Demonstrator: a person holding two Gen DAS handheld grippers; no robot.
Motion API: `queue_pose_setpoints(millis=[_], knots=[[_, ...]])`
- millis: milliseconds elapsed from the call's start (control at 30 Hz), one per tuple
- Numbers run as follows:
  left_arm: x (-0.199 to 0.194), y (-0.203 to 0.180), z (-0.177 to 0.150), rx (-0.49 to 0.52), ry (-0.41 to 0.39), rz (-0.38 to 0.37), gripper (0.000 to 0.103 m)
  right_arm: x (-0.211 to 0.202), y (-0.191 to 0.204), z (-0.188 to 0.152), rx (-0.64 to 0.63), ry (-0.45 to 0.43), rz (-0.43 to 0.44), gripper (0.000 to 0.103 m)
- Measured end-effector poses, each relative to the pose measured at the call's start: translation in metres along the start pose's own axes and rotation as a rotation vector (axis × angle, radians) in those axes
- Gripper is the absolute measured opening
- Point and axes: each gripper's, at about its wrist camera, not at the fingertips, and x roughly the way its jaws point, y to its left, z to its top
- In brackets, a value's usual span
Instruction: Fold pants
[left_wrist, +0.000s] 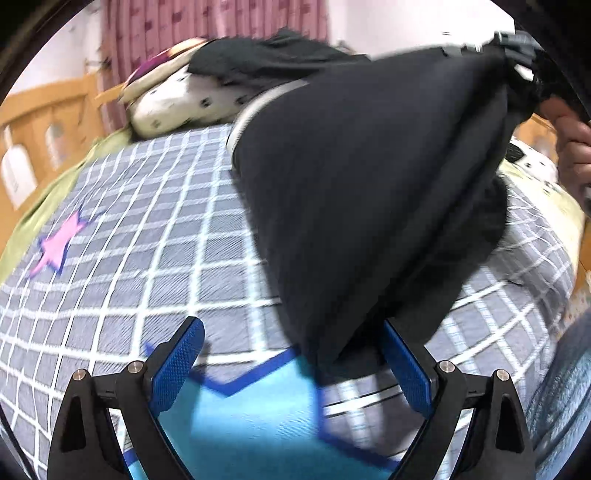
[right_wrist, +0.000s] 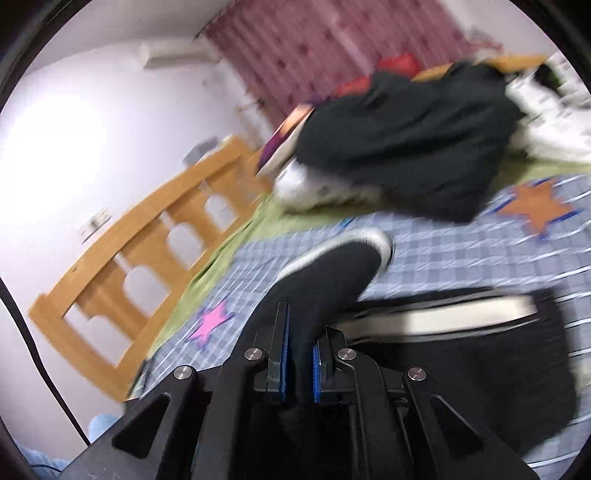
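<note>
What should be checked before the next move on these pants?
1. Right hand-held gripper clamped on the black pants: ok.
2. Left hand-held gripper open: ok.
3. Pants edge between the left pads: not ok; the cloth hangs near the right pad only.
4. Pants lifted off the checked bedspread: partly; lower end cannot tell.
5. Dark clothes pile apart from the pants: ok.

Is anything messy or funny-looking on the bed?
Yes. A second dark garment lies crumpled in a heap over the spotted pillow at the head of the bed, not folded. The black pants hang bunched and uneven from the right hand-held gripper; the left hand-held gripper is open.
</note>
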Motion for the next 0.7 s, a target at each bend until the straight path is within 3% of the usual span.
queue_pose_setpoints(millis=[100, 133, 200, 267, 367, 500, 567, 633, 700], knots=[[-0.005, -0.019, 0.003, 0.063, -0.01, -0.078, 0.094, -0.028, -0.048, -0.006, -0.008, -0.023, -0.19, 0.009], [-0.004, -0.023, 0.003, 0.078, -0.006, -0.094, 0.094, -0.027, -0.07, -0.013, 0.009, 0.016, -0.269, 0.009], [-0.001, -0.031, 0.003, 0.097, 0.01, -0.128, 0.094, -0.011, -0.108, -0.031, 0.076, 0.123, -0.362, 0.01], [0.0, -0.03, 0.003, 0.091, 0.024, -0.162, 0.094, 0.005, -0.124, -0.048, 0.058, 0.192, -0.429, 0.015], [-0.006, -0.022, 0.007, 0.047, 0.021, -0.207, 0.094, -0.005, -0.111, -0.049, -0.034, 0.172, -0.472, 0.02], [-0.021, -0.01, 0.021, -0.042, -0.037, -0.185, 0.094, -0.042, -0.086, -0.048, -0.083, 0.046, -0.488, 0.02], [-0.014, -0.011, 0.032, -0.076, -0.004, -0.138, 0.093, -0.049, -0.077, -0.051, -0.104, 0.027, -0.456, 0.02], [-0.002, -0.008, 0.042, -0.099, 0.013, -0.111, 0.092, -0.038, -0.074, -0.058, -0.131, 0.077, -0.459, 0.02], [0.014, -0.007, 0.04, -0.109, 0.073, -0.069, 0.092, -0.019, -0.075, -0.075, -0.201, 0.186, -0.505, 0.02]])
